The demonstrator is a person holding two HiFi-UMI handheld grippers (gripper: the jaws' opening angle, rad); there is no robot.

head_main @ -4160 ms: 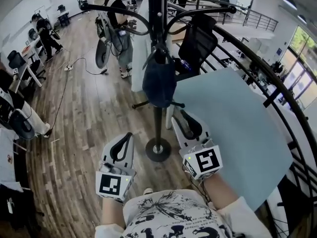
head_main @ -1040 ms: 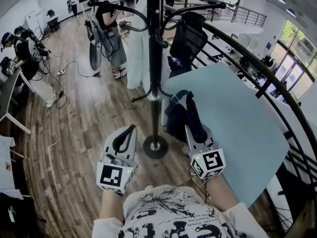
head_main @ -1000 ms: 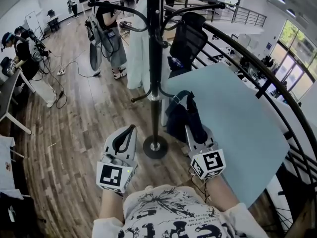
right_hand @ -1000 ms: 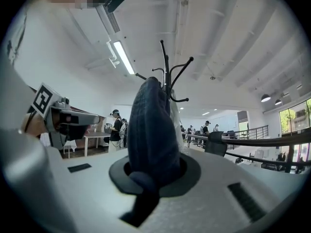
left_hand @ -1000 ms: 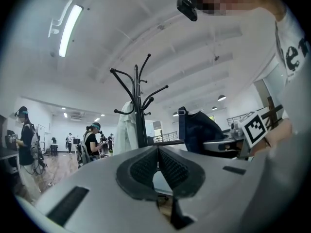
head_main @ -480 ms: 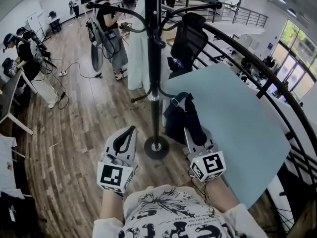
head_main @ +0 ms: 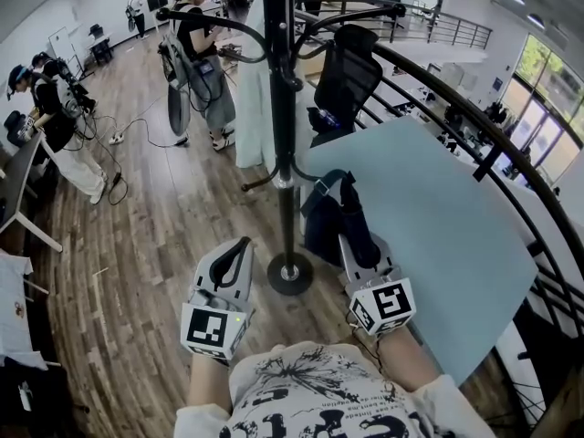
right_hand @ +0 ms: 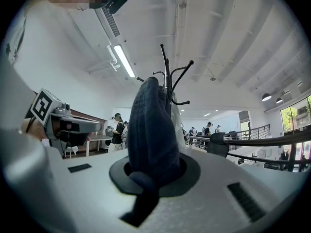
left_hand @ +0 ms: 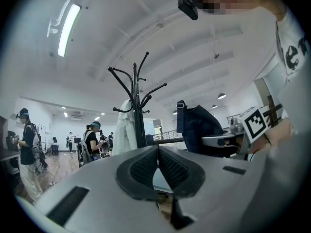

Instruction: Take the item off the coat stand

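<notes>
Bag [head_main: 321,219] beside stand pole [head_main: 284,153], right gripper [head_main: 354,235] clamped

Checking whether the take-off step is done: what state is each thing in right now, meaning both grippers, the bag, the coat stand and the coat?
left gripper: shut, nothing between its jaws.
right gripper: shut on the dark blue bag.
dark blue bag: off the coat stand, held beside its pole.
coat stand: upright on the floor.
white coat: hanging on the coat stand.
</notes>
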